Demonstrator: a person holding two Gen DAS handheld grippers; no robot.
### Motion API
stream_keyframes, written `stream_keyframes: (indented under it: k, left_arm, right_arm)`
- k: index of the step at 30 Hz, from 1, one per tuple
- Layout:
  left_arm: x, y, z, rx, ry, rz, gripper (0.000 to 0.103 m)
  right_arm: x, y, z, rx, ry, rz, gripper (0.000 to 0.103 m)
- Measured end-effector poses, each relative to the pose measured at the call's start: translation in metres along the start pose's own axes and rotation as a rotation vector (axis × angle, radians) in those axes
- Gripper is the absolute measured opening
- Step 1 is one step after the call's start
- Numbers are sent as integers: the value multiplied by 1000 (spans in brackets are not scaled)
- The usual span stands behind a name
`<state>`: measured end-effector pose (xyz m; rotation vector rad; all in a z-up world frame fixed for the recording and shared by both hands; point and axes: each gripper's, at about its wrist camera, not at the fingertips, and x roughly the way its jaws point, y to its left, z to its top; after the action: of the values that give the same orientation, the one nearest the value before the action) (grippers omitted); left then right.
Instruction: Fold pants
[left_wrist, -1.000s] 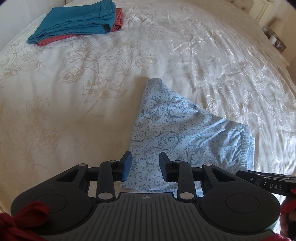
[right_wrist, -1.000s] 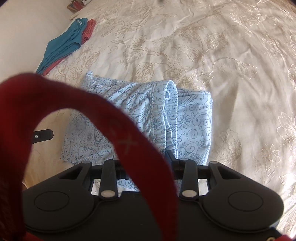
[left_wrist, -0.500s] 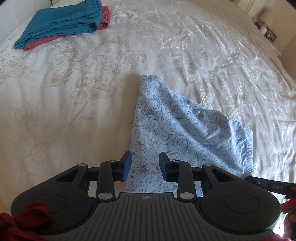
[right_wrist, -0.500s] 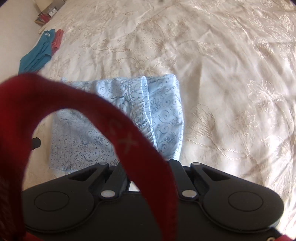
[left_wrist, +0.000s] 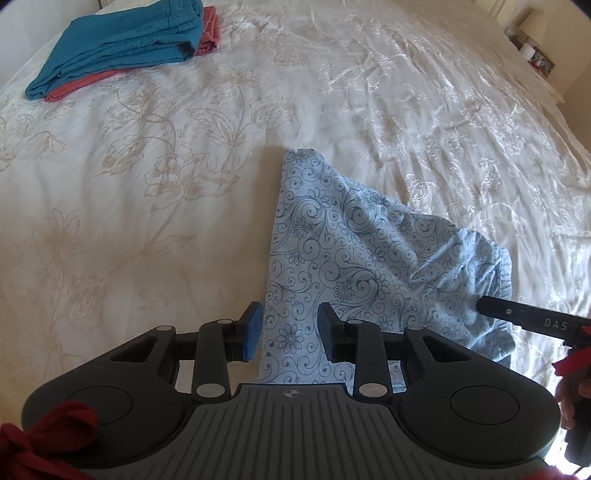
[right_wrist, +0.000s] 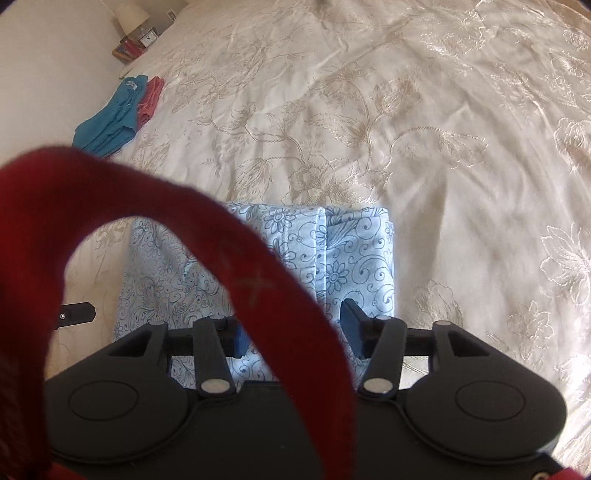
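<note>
The pants (left_wrist: 373, 266), pale blue with a dark scroll print, lay folded into a compact packet on the cream floral bedspread (left_wrist: 155, 206), near the person's edge of the bed and well apart from the folded teal garment (left_wrist: 122, 44) and the pink one (left_wrist: 208, 31) stacked toward the far corner; the left gripper (left_wrist: 290, 330) hung above the packet's near left corner with its jaws standing partly apart and no cloth pinched between them, the fabric merely showing beneath the gap; the right gripper (right_wrist: 291, 332) hovered over the near right part of the packet, beside the hemmed edge, its jaws opening and nothing pressed between the pads (right_wrist: 351, 325), though a red strap (right_wrist: 236, 266) crossed the lens and hid much of the left pad; the fold looked close to done, and the step in hand seemed to be letting go and tidying; to do that well, the right jaws should clear the cloth fully before the hand lifts, so that the top layer is not dragged out of line; any lift ought to go straight up rather than sideways; if the raised bulge on the right side of the packet needs flattening, a light press from above would serve better than a fresh pinch, which could pull the layers askew.
</note>
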<state>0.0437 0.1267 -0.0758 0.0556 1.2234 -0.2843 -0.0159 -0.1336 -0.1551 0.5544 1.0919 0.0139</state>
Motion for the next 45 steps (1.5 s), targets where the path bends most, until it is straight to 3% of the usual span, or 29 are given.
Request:
stream_keyframes:
  k: [5, 7, 8, 9, 11, 14, 17, 19, 21, 25, 27, 31, 34, 40, 45]
  left_arm:
    - [0, 5, 0, -7, 7, 15, 32]
    - [1, 6, 0, -7, 8, 21, 32]
    - [2, 5, 1, -9, 9, 23, 32]
    - [2, 5, 3, -8, 9, 23, 32]
    - [3, 4, 5, -2, 3, 21, 32]
    - [5, -2, 10, 16, -3, 11, 32]
    - [13, -12, 13, 45, 4, 2, 32]
    - [16, -19, 16, 73, 9, -2, 32]
    - [15, -25, 20, 93, -3, -15, 32]
    - [20, -41, 30, 125, -10, -37, 32]
    - [28, -49, 38, 126, 0, -55, 32]
    - [53, -63, 52, 130, 33, -50, 32]
    - [69, -63, 59, 121, 61, -28, 32]
    - [89, -55, 66, 103, 104, -6, 31]
    - [95, -53, 69, 105, 103, 3, 32]
  right_arm:
    - [10, -3, 4, 29, 34, 63, 54]
    - [3, 4, 5, 10, 31, 71, 27]
    - [-3, 11, 5, -16, 20, 59, 25]
    - [-13, 21, 5, -57, 3, 44, 16]
    - [-34, 38, 2, -108, -39, 28, 16]
    - [-48, 38, -6, -73, -69, -51, 16]
    - [-24, 16, -11, -18, -26, -143, 27]
    - [-19, 0, -8, 48, 15, -144, 31]
    - [-36, -5, -5, 99, -42, -120, 31]
    - [-65, 11, 2, -7, -179, -190, 38]
    - [-61, 18, 9, -53, -204, -165, 38]
    - [-26, 26, 24, -71, -127, -111, 37]
    - [-5, 24, 30, -73, -86, -124, 37]
    - [3, 12, 34, -54, -50, -158, 28]
    - [8, 10, 37, -48, -37, -165, 26]
